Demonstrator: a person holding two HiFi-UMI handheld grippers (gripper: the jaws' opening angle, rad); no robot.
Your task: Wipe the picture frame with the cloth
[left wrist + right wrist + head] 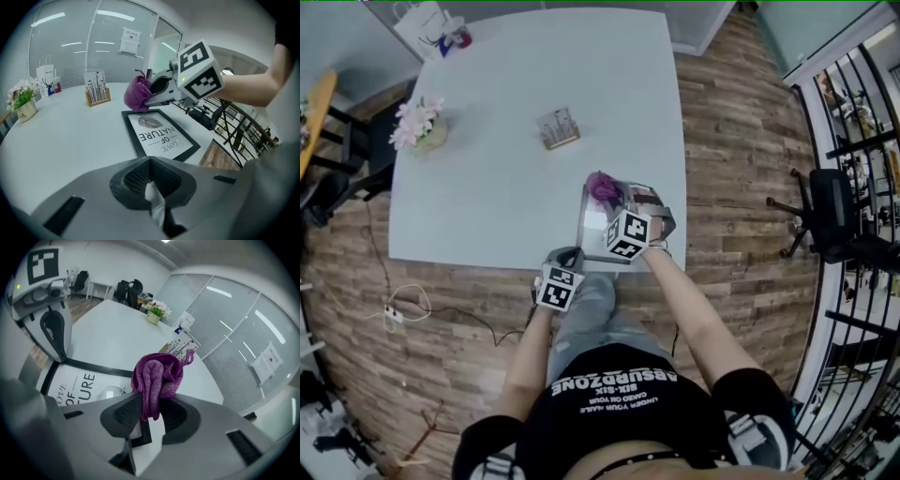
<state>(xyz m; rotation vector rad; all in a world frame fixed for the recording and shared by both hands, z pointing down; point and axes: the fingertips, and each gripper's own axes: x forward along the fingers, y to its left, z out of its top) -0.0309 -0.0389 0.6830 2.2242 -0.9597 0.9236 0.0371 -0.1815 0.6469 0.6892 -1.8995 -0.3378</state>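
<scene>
Black T-shirt (619, 417), white lettering; grey trousers (589, 314). Left gripper (150, 161) and right gripper (149, 404) are grey, with black-and-white marker cubes (628, 234).

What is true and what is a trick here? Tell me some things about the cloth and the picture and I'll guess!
1. The purple cloth is pinched in the right gripper. True.
2. The picture frame stands upright. False: it lies flat on the table.
3. A pot of flowers stands on the table. True.
4. The picture frame is in the middle of the table. False: it lies by the table's edge nearest the person.
</scene>
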